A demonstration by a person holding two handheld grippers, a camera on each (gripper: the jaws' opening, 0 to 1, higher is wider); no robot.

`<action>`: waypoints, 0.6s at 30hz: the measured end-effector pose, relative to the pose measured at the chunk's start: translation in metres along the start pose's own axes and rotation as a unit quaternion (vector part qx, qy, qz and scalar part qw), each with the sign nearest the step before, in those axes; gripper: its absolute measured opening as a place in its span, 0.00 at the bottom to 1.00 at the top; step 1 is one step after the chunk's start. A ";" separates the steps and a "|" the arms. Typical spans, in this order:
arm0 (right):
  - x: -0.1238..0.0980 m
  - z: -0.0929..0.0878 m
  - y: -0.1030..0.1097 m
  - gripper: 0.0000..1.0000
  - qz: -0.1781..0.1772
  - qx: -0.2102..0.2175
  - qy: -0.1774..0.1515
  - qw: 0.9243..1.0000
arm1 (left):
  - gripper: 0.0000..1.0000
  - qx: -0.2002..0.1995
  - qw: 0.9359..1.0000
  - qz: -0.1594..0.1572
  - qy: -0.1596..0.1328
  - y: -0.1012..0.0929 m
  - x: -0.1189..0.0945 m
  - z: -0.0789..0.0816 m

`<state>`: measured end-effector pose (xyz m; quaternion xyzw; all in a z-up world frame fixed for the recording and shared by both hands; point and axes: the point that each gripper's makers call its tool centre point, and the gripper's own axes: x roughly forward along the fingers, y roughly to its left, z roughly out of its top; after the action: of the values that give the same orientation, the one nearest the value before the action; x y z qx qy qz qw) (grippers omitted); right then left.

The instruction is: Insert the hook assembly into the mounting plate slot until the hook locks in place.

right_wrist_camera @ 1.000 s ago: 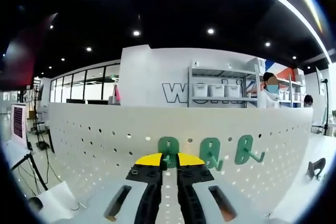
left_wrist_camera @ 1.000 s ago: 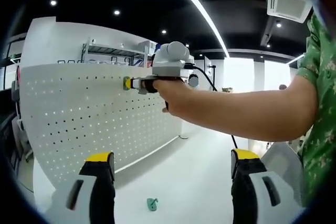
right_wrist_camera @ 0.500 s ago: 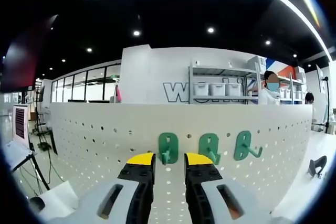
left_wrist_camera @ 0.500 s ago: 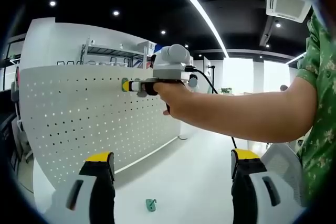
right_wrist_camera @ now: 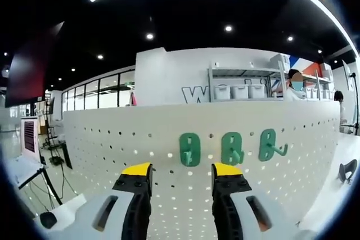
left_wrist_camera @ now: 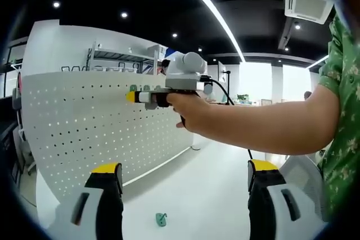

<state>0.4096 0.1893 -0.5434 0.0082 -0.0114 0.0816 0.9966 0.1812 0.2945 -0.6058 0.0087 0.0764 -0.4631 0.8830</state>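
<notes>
Apparently most of it is done: three green hooks sit in the white pegboard (right_wrist_camera: pixel 112 139), the leftmost hook (right_wrist_camera: pixel 189 149) straight ahead of the right tool (right_wrist_camera: pixel 180 173), then the middle hook (right_wrist_camera: pixel 232 149) and right hook (right_wrist_camera: pixel 269 145); whether they're locked I can't tell. One more spare hook (left_wrist_camera: pixel 161 219) lies on the white surface (left_wrist_camera: pixel 214 195) below. Right tool's jaws are spread wide, empty, just short of the board; left tool (left_wrist_camera: pixel 185 178) also spread and holding nothing.

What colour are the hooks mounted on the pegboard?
Green: three hooks sit in a row on the white pegboard, clearest in the right gripper view.
</notes>
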 end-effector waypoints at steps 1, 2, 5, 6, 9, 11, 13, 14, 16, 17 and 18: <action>0.000 0.001 0.000 0.44 0.001 0.001 -0.002 1.000 | 0.95 0.000 1.000 0.000 0.000 0.000 0.000 0.000; -0.001 0.001 0.001 0.46 0.004 0.003 -0.002 1.000 | 0.95 0.000 1.000 0.001 0.000 0.000 0.000 0.000; -0.002 0.000 0.002 0.46 0.007 0.001 -0.002 1.000 | 0.95 0.000 1.000 0.003 0.000 0.001 -0.001 0.000; -0.002 0.000 0.002 0.46 0.007 0.002 -0.002 1.000 | 0.95 0.000 1.000 0.003 -0.001 0.001 -0.001 0.000; -0.003 -0.002 0.002 0.47 0.010 0.000 0.001 1.000 | 0.95 0.001 1.000 0.004 -0.001 0.000 -0.002 0.001; -0.005 -0.003 0.002 0.48 0.012 -0.002 0.001 1.000 | 0.95 0.001 1.000 0.004 -0.002 0.000 -0.001 0.001; -0.007 -0.004 0.002 0.48 0.013 -0.003 0.003 1.000 | 0.95 0.001 1.000 0.004 -0.002 -0.001 -0.001 0.002; -0.008 -0.004 0.001 0.48 0.014 -0.003 0.004 1.000 | 0.95 0.002 1.000 0.005 -0.001 -0.001 -0.001 0.002; -0.011 -0.004 -0.001 0.48 0.014 -0.004 0.004 1.000 | 0.95 0.002 1.000 0.006 -0.001 0.000 -0.001 0.002; -0.012 -0.005 -0.001 0.48 0.015 -0.004 0.003 1.000 | 0.95 0.002 1.000 0.006 -0.001 -0.001 -0.001 0.002; -0.012 -0.005 -0.002 0.48 0.016 -0.004 0.004 1.000 | 0.95 0.002 1.000 0.006 -0.001 -0.001 -0.001 0.002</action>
<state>0.3978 0.1854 -0.5491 0.0035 -0.0079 0.0977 0.9952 0.1802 0.2949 -0.6038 0.0102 0.0745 -0.4576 0.8859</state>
